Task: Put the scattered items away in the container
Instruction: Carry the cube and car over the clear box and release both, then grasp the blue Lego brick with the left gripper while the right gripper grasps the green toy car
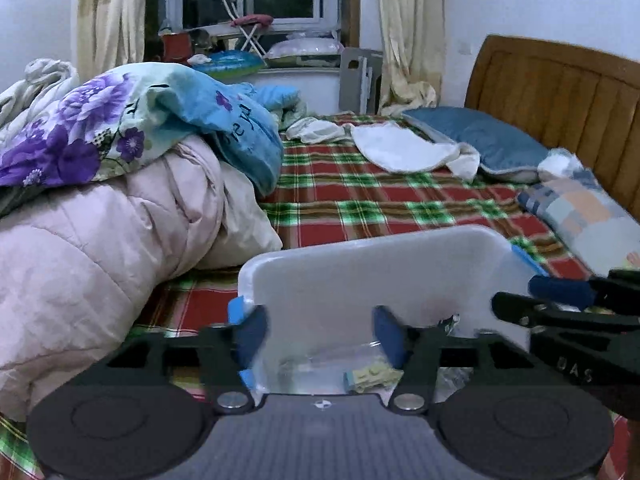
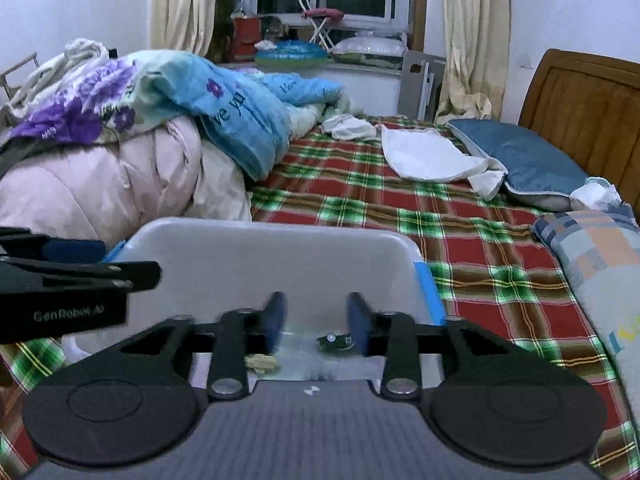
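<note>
1. Both claws hang over the clear plastic container [image 1: 372, 268]: the left claw [image 1: 320, 336] has its blue pads wide apart with nothing between them, and the right claw [image 2: 316, 322] is likewise parted and empty.
2. That container sits on the plaid bed sheet [image 2: 460, 216], beside a heap of pink quilt [image 1: 100, 240].
3. Inside it lie a pale yellow toy [image 1: 372, 378], a small dark green item [image 2: 335, 342] and some clear wrapping.
4. Seen from the left wrist, the right claw reaches in from the right, near the container's far corner.
5. A blue pillow [image 2: 524, 160] rests by the wooden headboard [image 1: 560, 92].
</note>
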`<state>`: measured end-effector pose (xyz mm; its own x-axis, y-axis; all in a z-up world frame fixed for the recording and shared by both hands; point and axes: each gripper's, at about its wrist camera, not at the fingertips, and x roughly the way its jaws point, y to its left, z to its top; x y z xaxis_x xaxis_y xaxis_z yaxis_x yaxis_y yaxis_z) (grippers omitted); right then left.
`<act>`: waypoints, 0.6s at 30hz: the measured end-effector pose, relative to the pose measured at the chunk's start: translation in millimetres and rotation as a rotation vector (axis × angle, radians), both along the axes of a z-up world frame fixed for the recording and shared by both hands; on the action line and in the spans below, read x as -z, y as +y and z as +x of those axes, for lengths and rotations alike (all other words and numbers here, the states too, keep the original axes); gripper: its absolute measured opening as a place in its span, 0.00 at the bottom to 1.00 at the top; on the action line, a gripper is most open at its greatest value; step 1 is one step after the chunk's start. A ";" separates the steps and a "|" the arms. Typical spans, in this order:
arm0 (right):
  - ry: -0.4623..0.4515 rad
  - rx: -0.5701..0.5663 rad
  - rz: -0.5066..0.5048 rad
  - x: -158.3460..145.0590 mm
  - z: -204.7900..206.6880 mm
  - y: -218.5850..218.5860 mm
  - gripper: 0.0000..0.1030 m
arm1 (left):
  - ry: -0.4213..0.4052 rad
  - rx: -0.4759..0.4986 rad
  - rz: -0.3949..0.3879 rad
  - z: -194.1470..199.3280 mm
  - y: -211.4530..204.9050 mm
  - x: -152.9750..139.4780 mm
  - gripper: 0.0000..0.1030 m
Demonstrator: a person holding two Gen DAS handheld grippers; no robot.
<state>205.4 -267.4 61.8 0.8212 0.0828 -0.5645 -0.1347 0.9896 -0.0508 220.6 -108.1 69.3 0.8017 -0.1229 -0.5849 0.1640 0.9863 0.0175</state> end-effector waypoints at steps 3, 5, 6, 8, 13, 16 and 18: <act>-0.024 0.000 -0.027 0.0 -2.1 1.0 0.83 | 0.002 -0.003 0.021 0.6 -1.4 1.1 0.69; -0.021 -0.008 -0.021 -0.2 -3.7 -0.7 0.84 | 0.001 0.003 0.018 -0.4 0.1 1.3 0.69; -0.024 -0.009 -0.017 -0.8 -4.4 -2.0 0.84 | 0.001 0.001 0.021 -0.9 0.8 1.5 0.69; -0.038 -0.011 -0.016 -2.2 -9.0 -4.9 0.84 | 0.004 0.000 0.014 -2.2 4.2 1.9 0.69; -0.079 -0.025 0.000 -8.7 -27.7 -13.0 0.84 | -0.026 0.010 0.006 -21.5 14.5 -3.7 0.69; -0.125 -0.045 0.003 -12.2 -54.1 -19.3 0.86 | -0.060 0.021 0.003 -47.2 26.7 -6.2 0.69; -0.141 -0.066 0.007 -9.8 -73.3 -22.1 0.88 | -0.069 0.038 0.005 -68.9 34.5 -2.2 0.69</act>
<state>132.1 -289.6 71.6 0.8849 0.1424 -0.4435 -0.1912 0.9793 -0.0669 151.7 -73.6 71.5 0.8347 -0.1515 -0.5294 0.1999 0.9792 0.0349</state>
